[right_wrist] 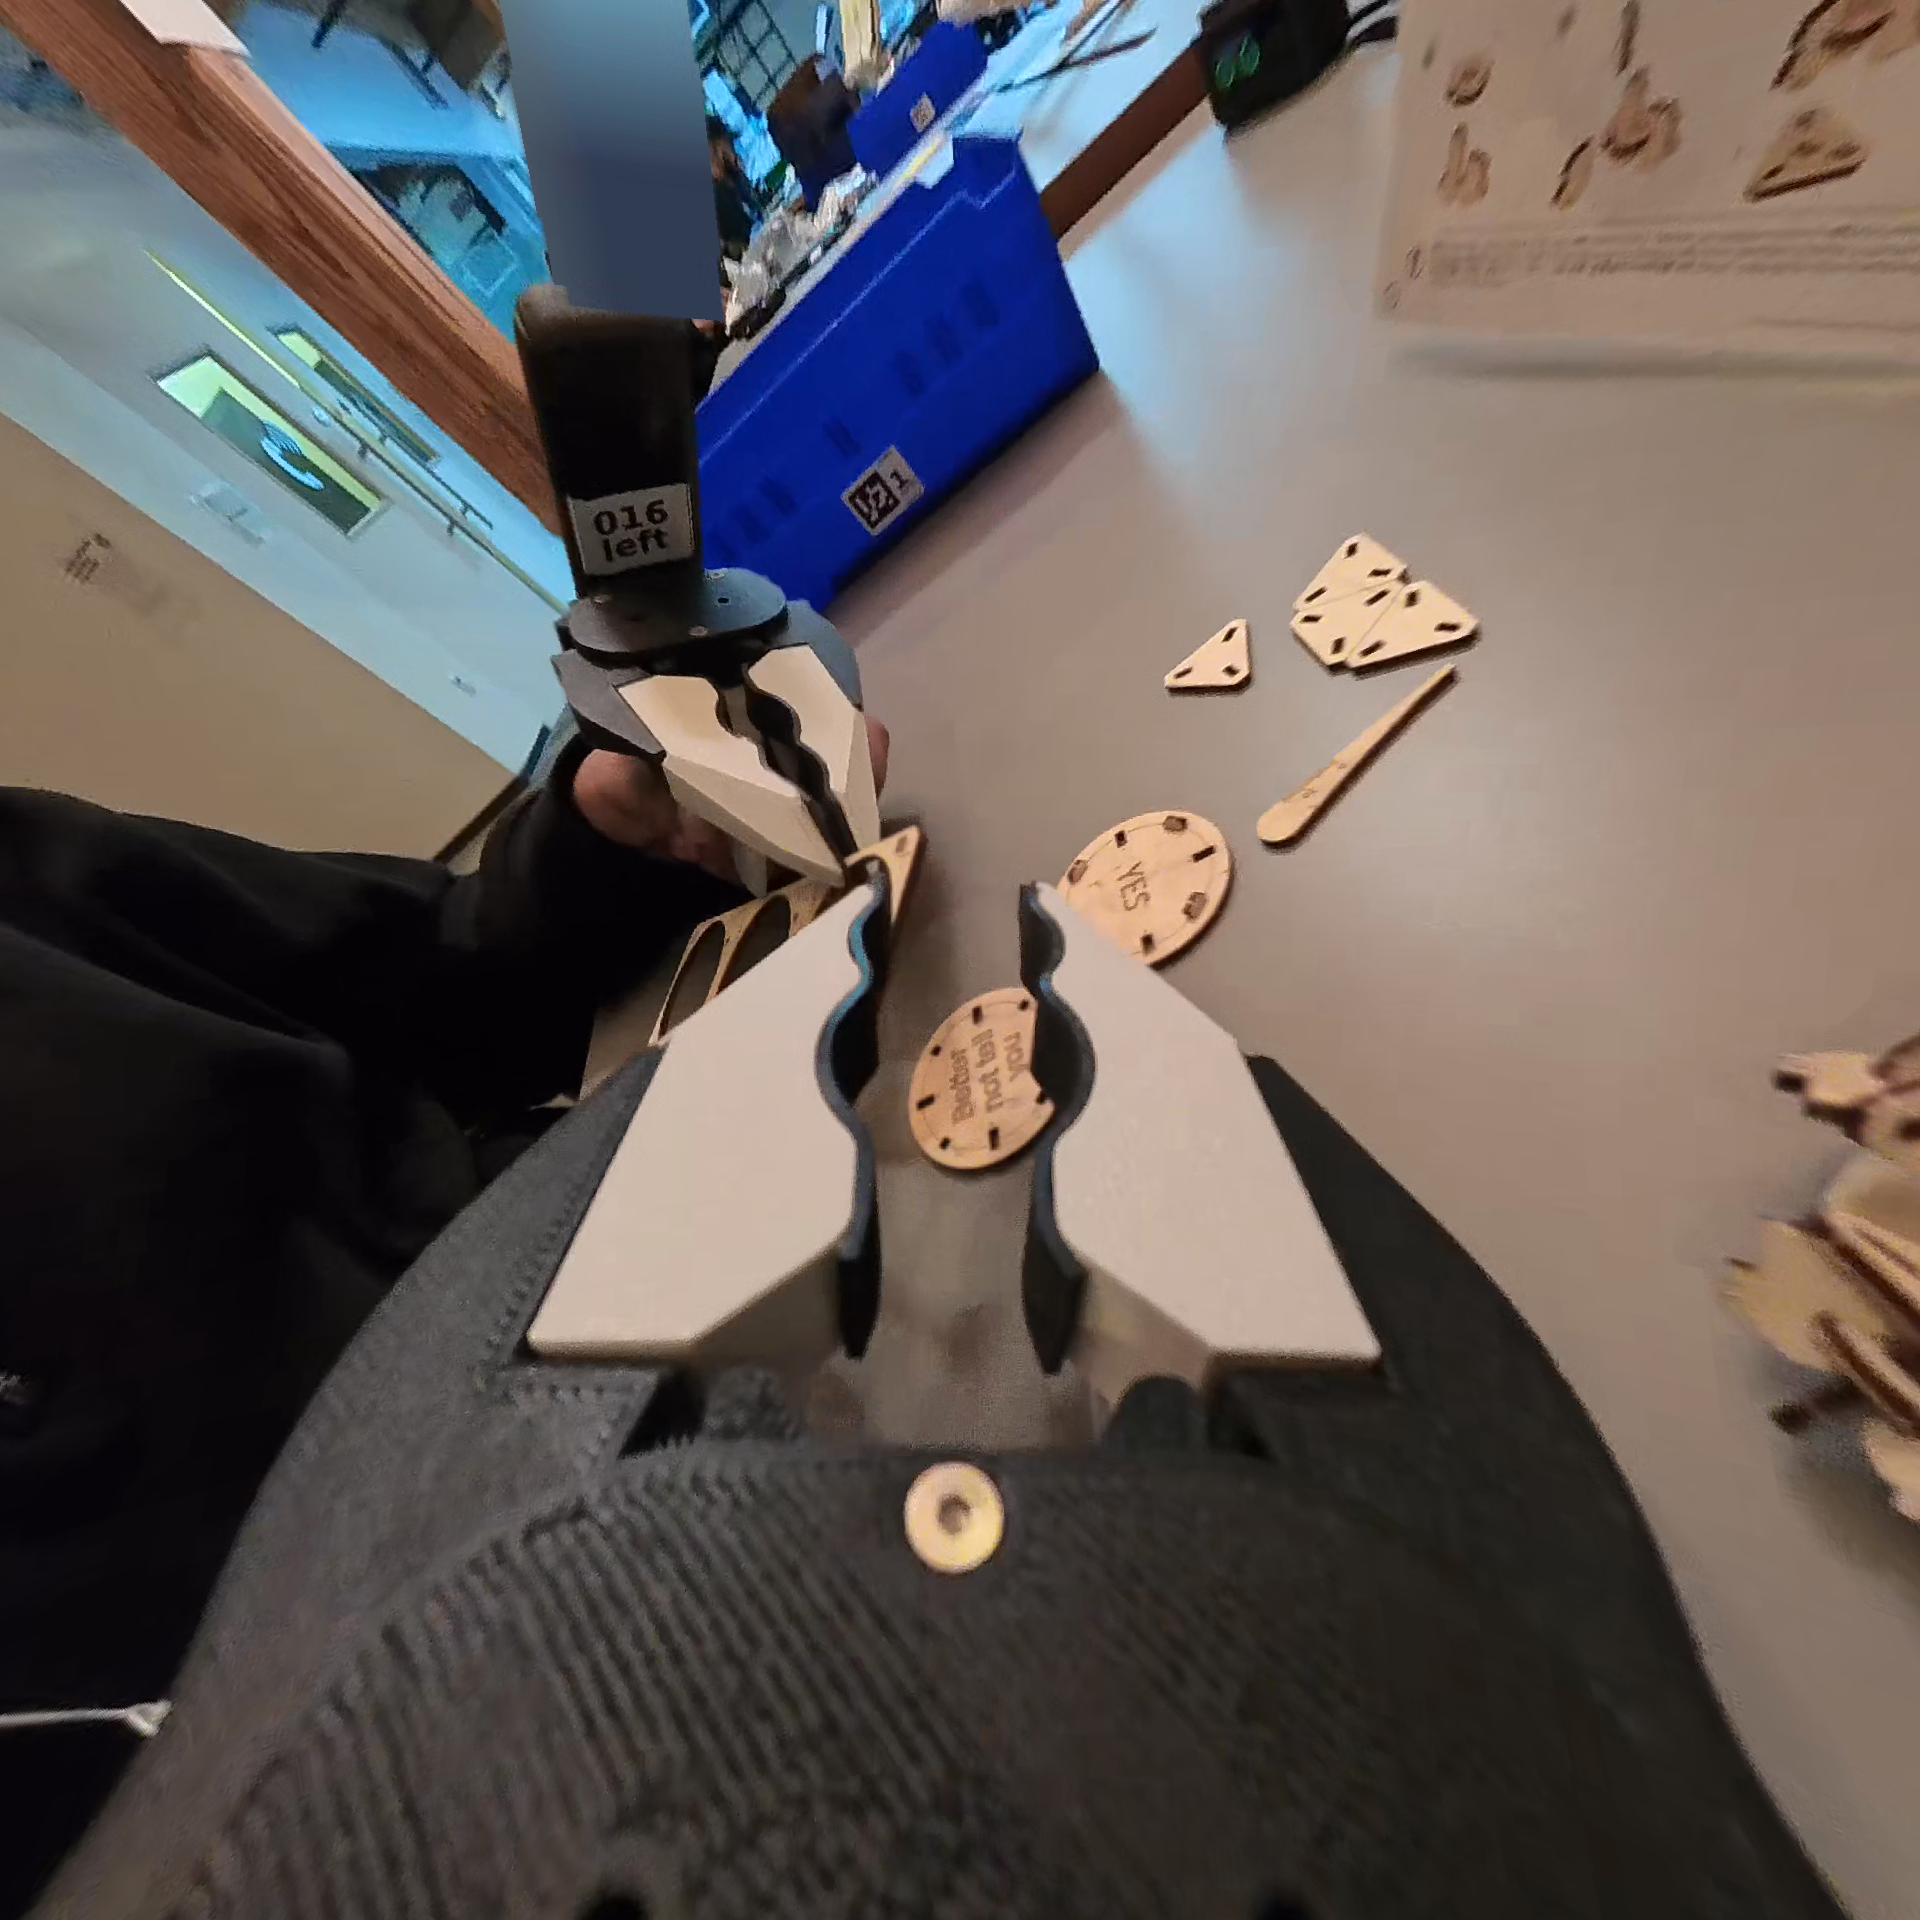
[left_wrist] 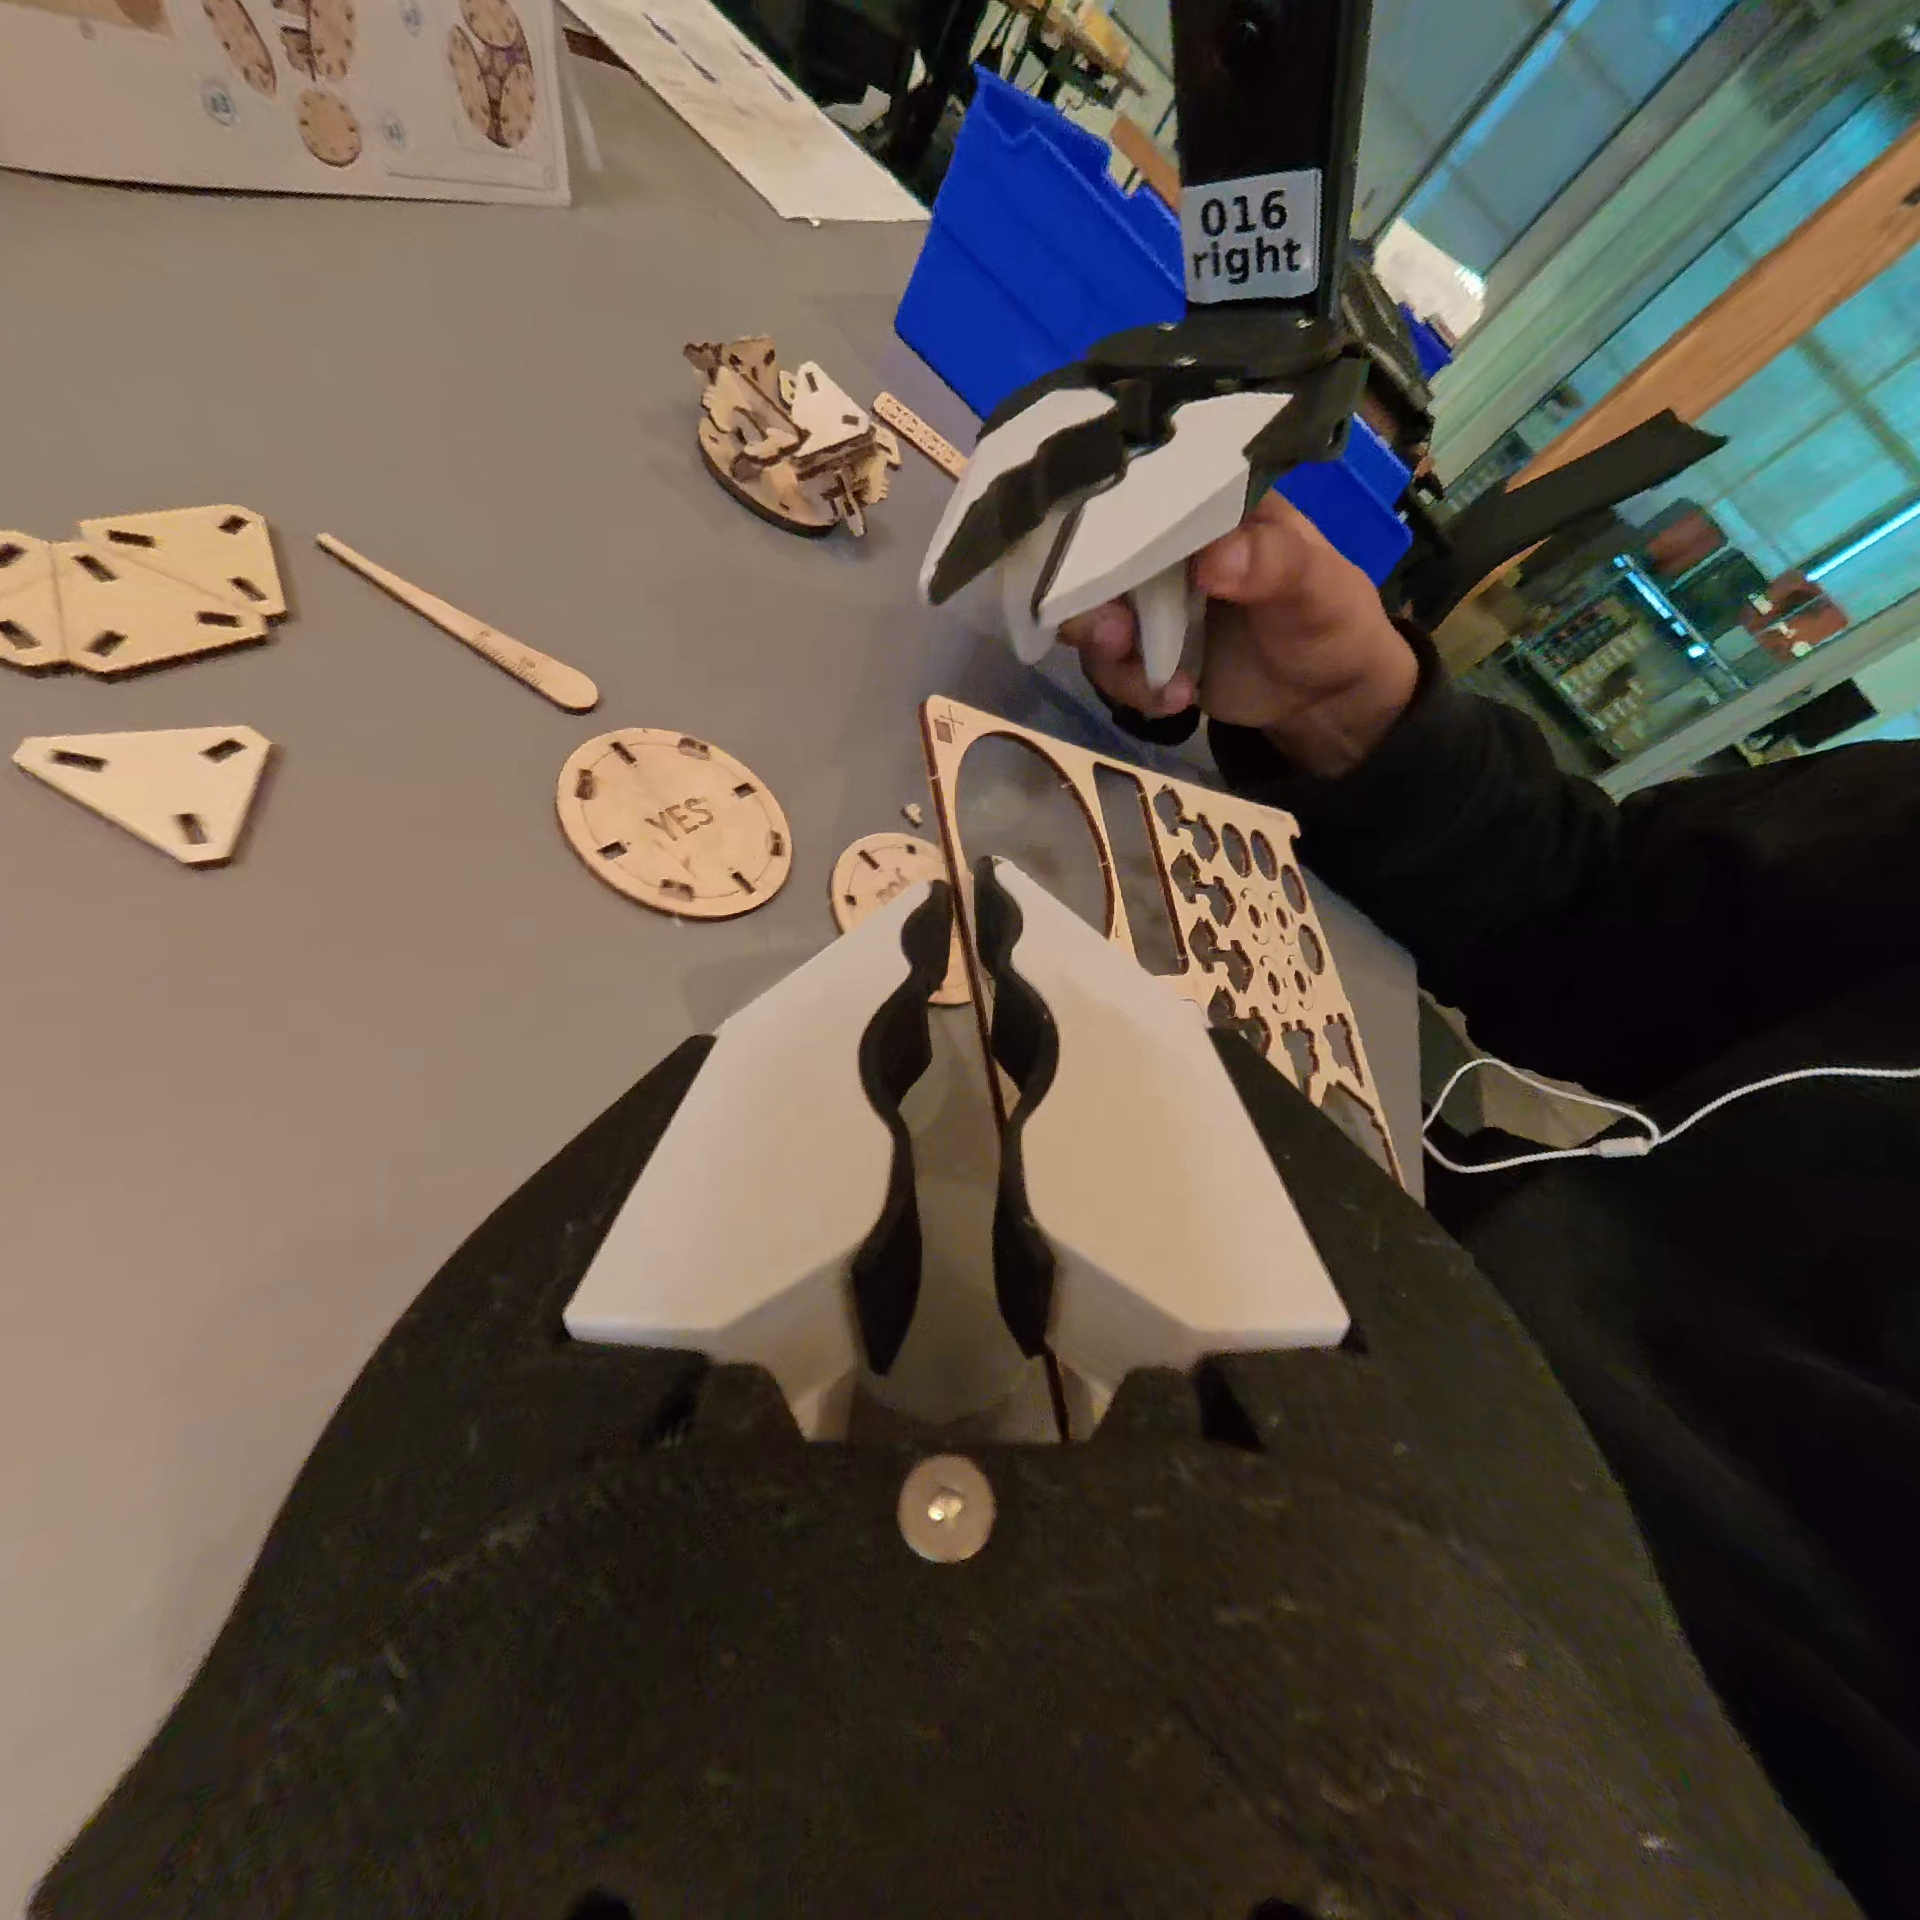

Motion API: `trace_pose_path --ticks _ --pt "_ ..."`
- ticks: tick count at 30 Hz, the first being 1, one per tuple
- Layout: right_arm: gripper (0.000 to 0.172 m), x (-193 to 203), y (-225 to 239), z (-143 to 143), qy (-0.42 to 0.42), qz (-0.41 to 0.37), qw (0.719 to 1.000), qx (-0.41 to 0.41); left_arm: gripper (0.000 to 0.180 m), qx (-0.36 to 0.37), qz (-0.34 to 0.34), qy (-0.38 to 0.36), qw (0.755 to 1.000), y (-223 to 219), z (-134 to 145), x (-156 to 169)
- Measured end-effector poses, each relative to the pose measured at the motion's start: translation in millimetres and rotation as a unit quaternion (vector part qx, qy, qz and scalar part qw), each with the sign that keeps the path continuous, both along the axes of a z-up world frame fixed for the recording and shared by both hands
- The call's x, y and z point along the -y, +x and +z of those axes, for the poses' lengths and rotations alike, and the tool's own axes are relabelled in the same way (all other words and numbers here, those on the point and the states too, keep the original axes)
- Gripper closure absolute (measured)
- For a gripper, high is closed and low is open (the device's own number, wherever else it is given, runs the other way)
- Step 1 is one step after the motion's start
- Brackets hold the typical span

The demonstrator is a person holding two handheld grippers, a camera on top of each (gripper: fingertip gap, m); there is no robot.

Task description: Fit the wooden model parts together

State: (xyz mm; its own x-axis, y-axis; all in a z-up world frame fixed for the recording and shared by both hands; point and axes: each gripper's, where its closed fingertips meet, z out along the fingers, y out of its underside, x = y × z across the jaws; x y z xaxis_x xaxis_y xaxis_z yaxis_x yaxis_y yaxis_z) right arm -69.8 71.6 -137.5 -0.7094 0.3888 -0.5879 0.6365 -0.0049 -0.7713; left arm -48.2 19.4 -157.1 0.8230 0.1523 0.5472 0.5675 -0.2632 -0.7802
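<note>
My left gripper is shut on the edge of a thin plywood sheet full of cut-out holes. It holds the sheet upright over the grey table. In the right wrist view the left gripper pinches this sheet at its corner. My right gripper is open and empty above a small round wooden disc that lies flat on the table. In the left wrist view the right gripper hangs above the sheet, held by a hand. A larger round disc lies nearby and also shows in the right wrist view.
A wooden stick, triangular plates and a partly built wooden assembly lie on the table. A blue bin stands at the far edge. Printed sheets lie at the back. A dark sleeve is on the right. About 7 cm separates my left fingertips from my right. The small round wooden disc sits 6 cm or so from the ends of my left fingers.
</note>
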Motion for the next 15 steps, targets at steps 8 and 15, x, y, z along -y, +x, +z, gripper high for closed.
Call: trace_pose_path --ticks 8,15 --pt "0.148 -17 -11 -4 0.01 -0.034 0.999 -0.019 0.18 0.01 -0.016 -0.109 0.994 -28 -8 102" --pt "0.143 0 0 -18 0.05 0.012 0.998 -0.03 0.178 -0.032 0.059 -0.213 0.975 -66 -24 154"
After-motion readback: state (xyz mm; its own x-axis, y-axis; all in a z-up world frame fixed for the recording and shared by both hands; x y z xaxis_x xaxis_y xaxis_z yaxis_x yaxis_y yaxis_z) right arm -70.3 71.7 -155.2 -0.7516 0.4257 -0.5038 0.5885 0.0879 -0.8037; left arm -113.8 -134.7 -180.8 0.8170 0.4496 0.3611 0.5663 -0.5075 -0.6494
